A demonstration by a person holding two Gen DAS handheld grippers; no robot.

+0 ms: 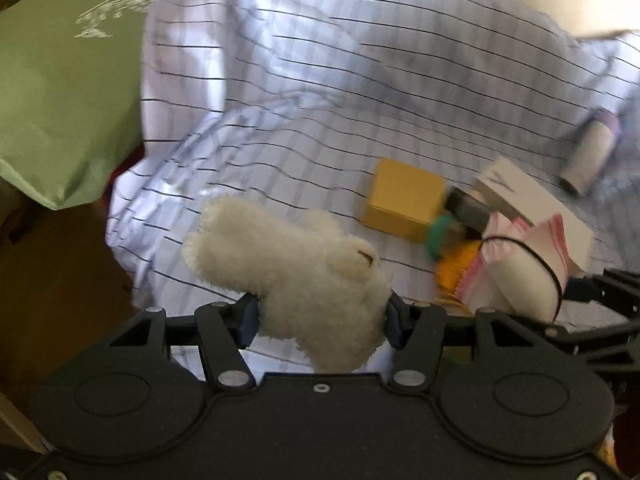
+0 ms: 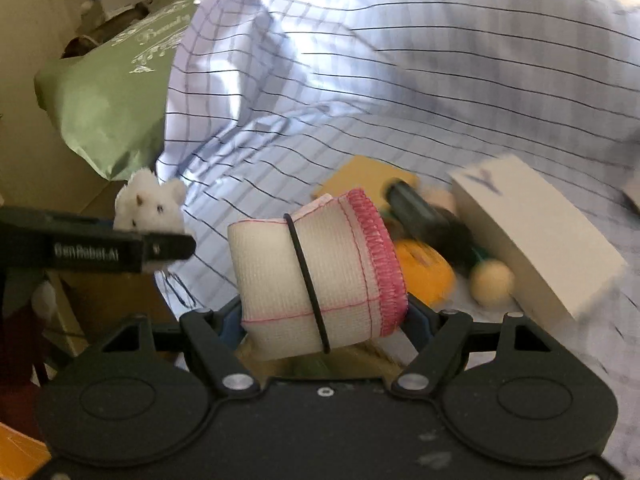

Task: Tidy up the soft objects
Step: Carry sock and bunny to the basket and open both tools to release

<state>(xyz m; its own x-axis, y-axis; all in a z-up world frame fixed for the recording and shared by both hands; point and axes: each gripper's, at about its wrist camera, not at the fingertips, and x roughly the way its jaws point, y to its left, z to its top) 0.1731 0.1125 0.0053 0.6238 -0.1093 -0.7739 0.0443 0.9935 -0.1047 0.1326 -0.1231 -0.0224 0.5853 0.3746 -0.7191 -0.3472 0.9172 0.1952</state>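
My left gripper (image 1: 320,322) is shut on a white plush toy (image 1: 296,276) and holds it above the checked bedsheet (image 1: 320,100). The toy also shows in the right wrist view (image 2: 150,204), held by the left gripper (image 2: 160,246) at the left. My right gripper (image 2: 324,320) is shut on a rolled white cloth (image 2: 320,276) with a pink edge and a black elastic band around it. The roll also shows in the left wrist view (image 1: 524,264) at the right.
On the sheet lie a yellow box (image 1: 404,200), a white box (image 2: 536,236), a dark tool (image 2: 424,216), an orange object (image 2: 424,272), a cream ball (image 2: 492,284) and a lint roller (image 1: 588,152). A green bag (image 1: 64,92) stands at the left, off the bed.
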